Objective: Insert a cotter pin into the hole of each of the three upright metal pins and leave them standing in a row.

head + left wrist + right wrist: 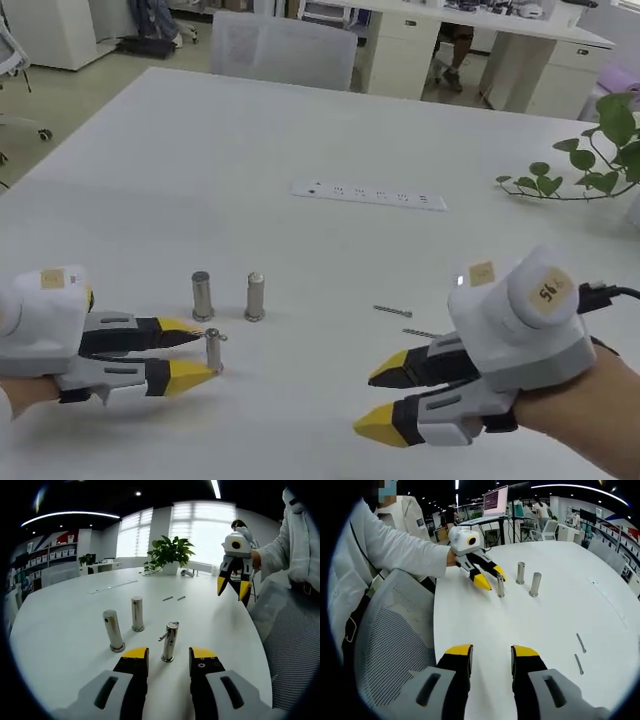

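Right gripper point(365, 404), jaws spread empty at lower right, should pinch the nearer cotter pin point(420, 333) by one end, shaft left free

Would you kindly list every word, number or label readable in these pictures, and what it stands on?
"95", or "56" read the other way up: round sticker on the right gripper.
Too small to read: the square sticker on that gripper.
Blurred: the label on the left gripper.
Too small to read: text on the monitor.

White power strip point(368, 195) (leafy plant point(618, 120) to its right)
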